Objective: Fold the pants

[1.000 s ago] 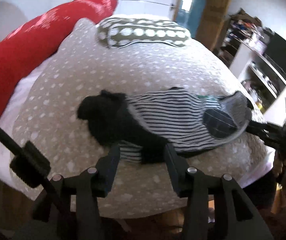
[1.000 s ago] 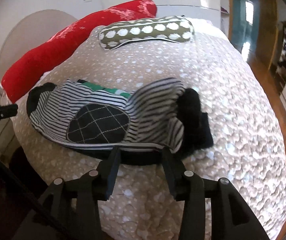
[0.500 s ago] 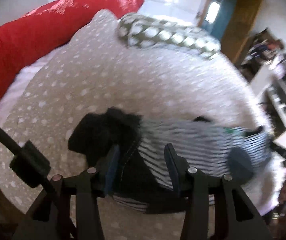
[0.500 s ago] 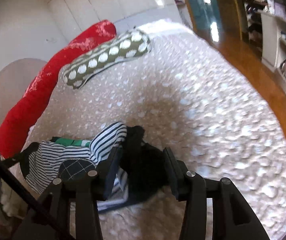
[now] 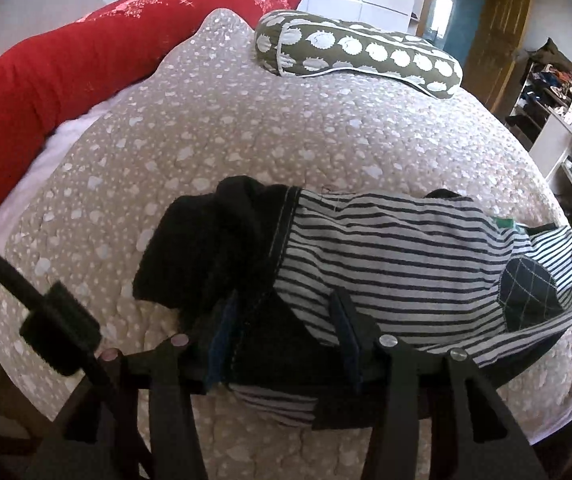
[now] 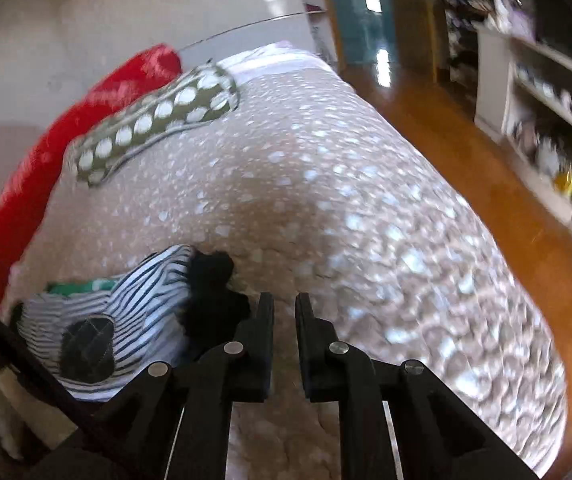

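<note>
Striped pants (image 5: 386, 264) | left tongs (image 5: 286, 320) apart astride black edge | right tongs (image 6: 285, 312) nearly together, empty

One pair of striped pants (image 5: 390, 256) at centre frame, with one dark checked patch (image 5: 526, 292) at the right. One red bolster (image 5: 98, 44) in the upper left. One olive spotted pillow (image 5: 358, 54) at the top. One beige quilted bedspread (image 5: 246, 128) across the middle. Two grippers: left gripper (image 5: 286, 332) at bottom centre, right gripper (image 6: 285, 320) at bottom centre of its own view. One white shelf unit (image 6: 534, 120) at the right.
</note>
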Available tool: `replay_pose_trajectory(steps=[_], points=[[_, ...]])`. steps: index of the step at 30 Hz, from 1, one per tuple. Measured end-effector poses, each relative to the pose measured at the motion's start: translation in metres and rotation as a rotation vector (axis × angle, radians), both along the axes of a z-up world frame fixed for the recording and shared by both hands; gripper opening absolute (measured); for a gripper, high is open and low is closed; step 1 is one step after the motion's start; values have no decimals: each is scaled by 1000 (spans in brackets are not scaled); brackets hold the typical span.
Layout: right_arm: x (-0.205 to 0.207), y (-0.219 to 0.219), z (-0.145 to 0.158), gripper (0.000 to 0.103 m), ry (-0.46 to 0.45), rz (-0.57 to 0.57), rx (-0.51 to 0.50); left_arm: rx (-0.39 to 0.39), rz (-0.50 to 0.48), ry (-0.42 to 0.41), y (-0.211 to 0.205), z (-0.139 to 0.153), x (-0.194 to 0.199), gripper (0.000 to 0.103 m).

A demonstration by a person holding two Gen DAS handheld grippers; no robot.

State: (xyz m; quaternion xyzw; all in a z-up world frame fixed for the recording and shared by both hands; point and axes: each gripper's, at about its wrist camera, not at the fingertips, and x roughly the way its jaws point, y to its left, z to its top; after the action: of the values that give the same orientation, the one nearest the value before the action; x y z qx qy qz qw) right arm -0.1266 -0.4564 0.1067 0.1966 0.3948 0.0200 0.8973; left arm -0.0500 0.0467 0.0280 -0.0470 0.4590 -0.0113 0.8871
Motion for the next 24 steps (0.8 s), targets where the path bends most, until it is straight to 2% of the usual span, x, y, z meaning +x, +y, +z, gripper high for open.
replay_pose_trajectory(steps=[2, 4, 12, 13, 14, 15, 16, 18, 20, 22, 24], points=[[-11, -15, 0, 50, -28, -4, 110, 3, 1, -6, -2, -1, 0, 50], [-20, -20, 2, 62, -67, -4, 178, 2, 2, -9, -3, -2, 0, 54], [0, 21, -25, 62, 25, 81, 266, 6, -4, -11, -5, -2, 0, 59], [2, 28, -27, 60, 32, 90, 268, 11, -4, -9, -6, -2, 0, 59], [3, 35, -28, 40, 38, 100, 255, 16, -5, -6, -6, -2, 0, 59], [6, 40, -28, 25, 45, 116, 247, 18, -6, -4, -7, -2, 1, 59], [9, 45, -29, 19, 64, 154, 270, 15, -6, -1, -6, -1, 1, 59], [8, 43, -28, 16, 49, 145, 288, -24, 3, 5, -1, 5, 0, 59], [3, 32, -22, 14, 17, 117, 294, -76, 15, 2, 4, 15, -5, 53], [-2, 19, -19, 14, -3, 84, 321, -127, 12, -20, 5, 31, -12, 52], [-4, 12, -18, 14, -12, 57, 312, -131, 0, -48, -1, 47, -16, 52]])
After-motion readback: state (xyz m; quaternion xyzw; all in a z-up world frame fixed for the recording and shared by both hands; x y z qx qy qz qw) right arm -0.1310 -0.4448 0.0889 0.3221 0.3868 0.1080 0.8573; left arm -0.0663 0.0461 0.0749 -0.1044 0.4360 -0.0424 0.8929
